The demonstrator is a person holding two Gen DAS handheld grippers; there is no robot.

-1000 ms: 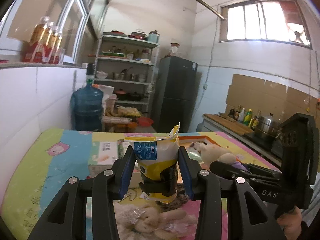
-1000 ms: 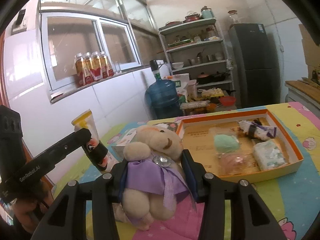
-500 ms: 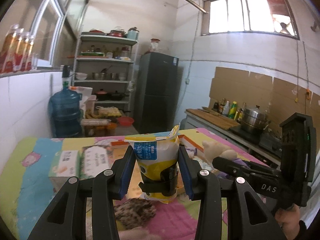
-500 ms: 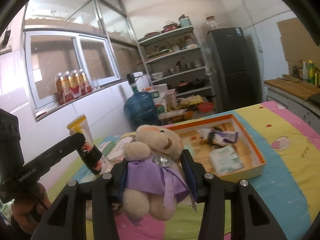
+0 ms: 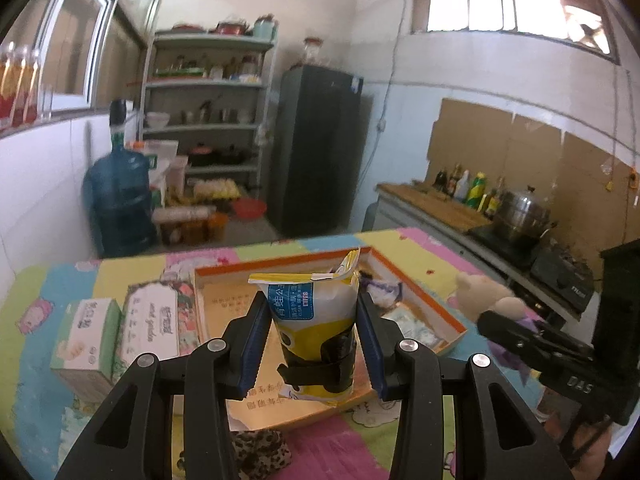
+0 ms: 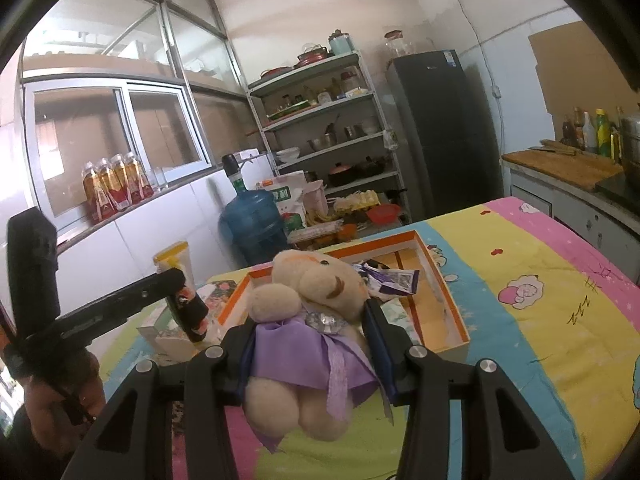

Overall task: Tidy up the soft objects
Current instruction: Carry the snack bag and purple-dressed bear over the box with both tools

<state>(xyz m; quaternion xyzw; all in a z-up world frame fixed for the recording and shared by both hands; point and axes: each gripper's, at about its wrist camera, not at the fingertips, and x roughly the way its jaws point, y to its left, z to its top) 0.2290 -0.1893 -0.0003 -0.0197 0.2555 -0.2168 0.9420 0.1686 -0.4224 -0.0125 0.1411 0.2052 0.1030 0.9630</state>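
My left gripper (image 5: 314,344) is shut on a yellow, white and blue soft pouch (image 5: 310,308) and holds it upright in the air, in front of the orange-rimmed shallow box (image 5: 416,292) on the cartoon-print cloth. A beige plush bear in a purple dress (image 6: 308,320) sits between the pads of my right gripper (image 6: 310,340), which is shut on its body above the cloth. The box's rim (image 6: 444,292) lies just beyond the bear. Each wrist view also catches the other gripper: the bear (image 5: 480,292) at the right, the pouch (image 6: 176,260) at the left.
Inside the box lie several soft packets (image 5: 412,324), one of them purple (image 6: 394,280). Two tissue boxes (image 5: 88,332) stand left of the box. A leopard-print item (image 5: 260,452) lies under my left gripper. A water jug (image 6: 252,228), shelves and a fridge stand behind; a counter runs along the right.
Both grippers have carried their loads sideways across the table toward the orange-rimmed box, which now sits straight ahead. The plush toy lying on the cloth has left the left wrist view.
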